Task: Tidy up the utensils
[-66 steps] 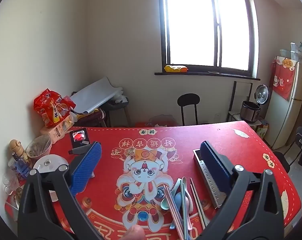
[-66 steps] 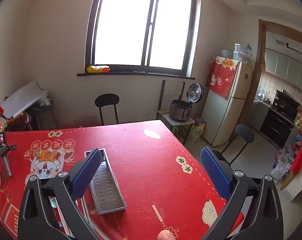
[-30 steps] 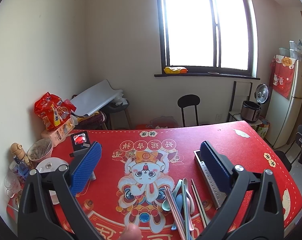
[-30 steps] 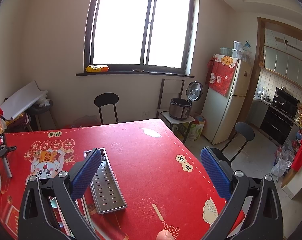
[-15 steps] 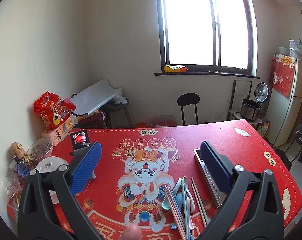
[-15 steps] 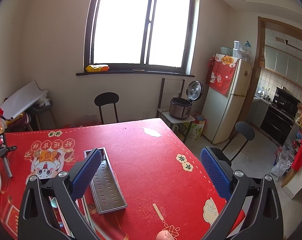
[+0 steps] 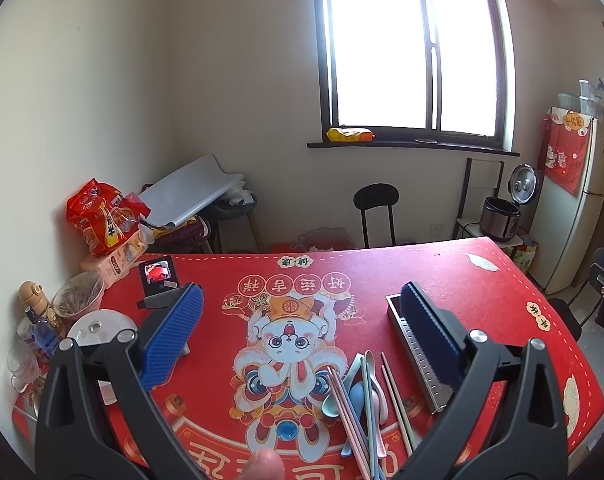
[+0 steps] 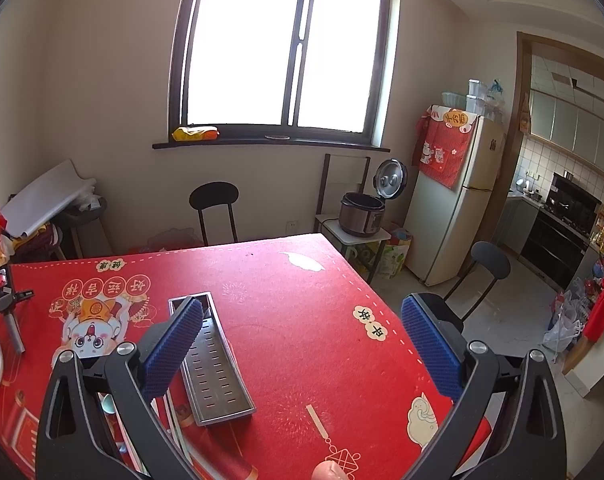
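A loose pile of pastel spoons and chopsticks [image 7: 364, 396] lies on the red tablecloth [image 7: 482, 280], near the front edge. A long perforated steel tray [image 8: 216, 364] lies empty to its right; it also shows in the left wrist view [image 7: 416, 350], partly behind my right finger. My left gripper [image 7: 302, 332] is open and empty, held above the table over the rabbit print, left of the utensils. My right gripper [image 8: 302, 338] is open and empty, above the table to the right of the tray. Part of the pile [image 8: 114, 408] shows behind its left finger.
A small camera on a stand [image 7: 160, 284] stands at the table's left. A white lid [image 7: 100, 326], a bowl [image 7: 78, 294], bottles [image 7: 40, 320] and snack bags [image 7: 104, 222] crowd the left edge. A black chair [image 8: 216, 210] stands behind the table, another [image 8: 488, 268] at its right.
Almost nothing has changed. The left gripper's view drifts slightly; both grippers stay open above the table and the utensils and tray have not moved.
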A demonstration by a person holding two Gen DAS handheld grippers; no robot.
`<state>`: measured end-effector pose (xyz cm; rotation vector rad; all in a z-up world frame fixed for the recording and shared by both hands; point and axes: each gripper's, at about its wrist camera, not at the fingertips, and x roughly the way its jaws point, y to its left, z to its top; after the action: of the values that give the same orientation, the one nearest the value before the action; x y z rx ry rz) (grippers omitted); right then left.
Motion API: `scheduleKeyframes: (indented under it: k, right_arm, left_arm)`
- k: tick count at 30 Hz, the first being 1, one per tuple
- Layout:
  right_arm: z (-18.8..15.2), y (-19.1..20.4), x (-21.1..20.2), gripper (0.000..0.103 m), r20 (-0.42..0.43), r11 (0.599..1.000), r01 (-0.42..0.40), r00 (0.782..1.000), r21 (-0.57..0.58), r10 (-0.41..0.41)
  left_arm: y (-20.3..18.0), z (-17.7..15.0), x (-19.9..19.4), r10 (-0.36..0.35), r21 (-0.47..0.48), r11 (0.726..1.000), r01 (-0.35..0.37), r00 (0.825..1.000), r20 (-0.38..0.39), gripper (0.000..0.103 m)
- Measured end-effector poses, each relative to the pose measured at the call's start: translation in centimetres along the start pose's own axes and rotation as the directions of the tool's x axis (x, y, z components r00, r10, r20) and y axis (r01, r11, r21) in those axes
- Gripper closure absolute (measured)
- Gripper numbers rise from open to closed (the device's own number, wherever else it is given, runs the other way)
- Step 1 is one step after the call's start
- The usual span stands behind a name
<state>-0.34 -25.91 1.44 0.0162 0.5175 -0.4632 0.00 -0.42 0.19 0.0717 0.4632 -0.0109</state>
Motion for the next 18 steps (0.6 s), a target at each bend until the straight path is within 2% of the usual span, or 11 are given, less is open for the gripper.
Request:
scheduleKeyframes:
  k: [18]
  right_arm:
    - [0.00,-0.02,0.07,0.006,-0.013,1.000,-0.010,1.000,0.001,0.010]
  left_arm:
    - [0.28,-0.27,0.50,-0.003,-0.014,1.000,0.003,1.000,-0.023,0.005]
